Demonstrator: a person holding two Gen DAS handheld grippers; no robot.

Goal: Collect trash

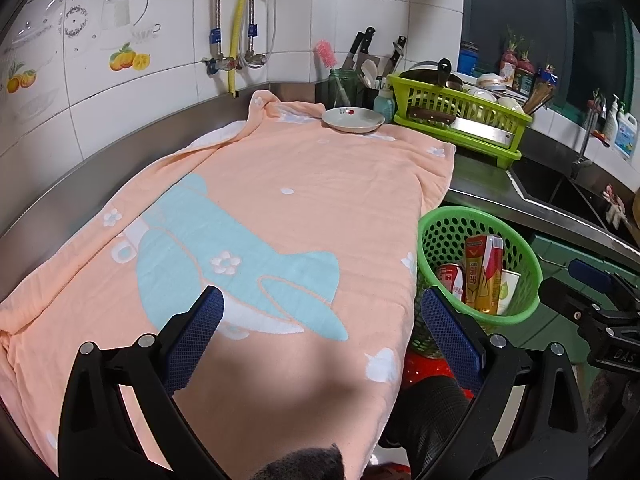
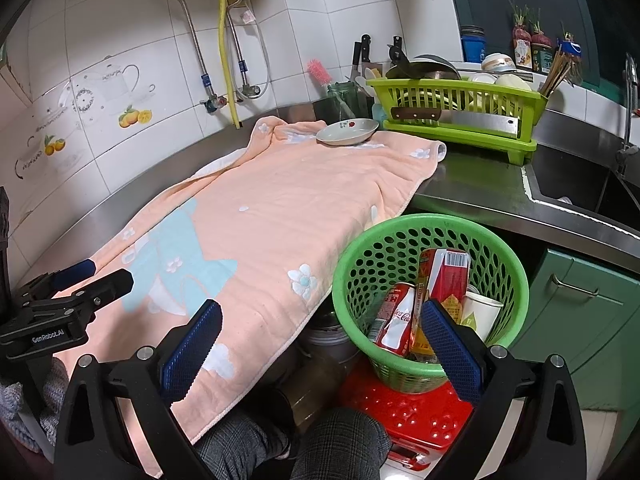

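Observation:
A round green waste basket [image 1: 520,240] [image 2: 360,248] stands on a red stool [image 2: 404,412] beside the counter. Inside it lie a red cola can [image 2: 396,316] [image 1: 450,276], a red and yellow drink carton [image 2: 448,272] [image 1: 484,272] and a white paper cup [image 2: 480,312] [image 1: 508,288]. My left gripper [image 1: 320,312] hovers open over the peach towel [image 1: 280,208], nothing between its fingers. My right gripper [image 2: 320,324] is open too, its right finger [image 2: 452,344] in front of the basket, its left finger over the towel's edge. The left gripper [image 2: 80,284] also shows at far left in the right wrist view.
A white dish [image 1: 353,119] [image 2: 347,131] rests on the towel's far end. Behind it stand a green dish rack [image 1: 460,120] [image 2: 460,108] with a cleaver, a knife block, a jar with a pink brush [image 1: 326,56]. A sink [image 2: 580,188] lies right. A person's legs [image 2: 320,448] are below.

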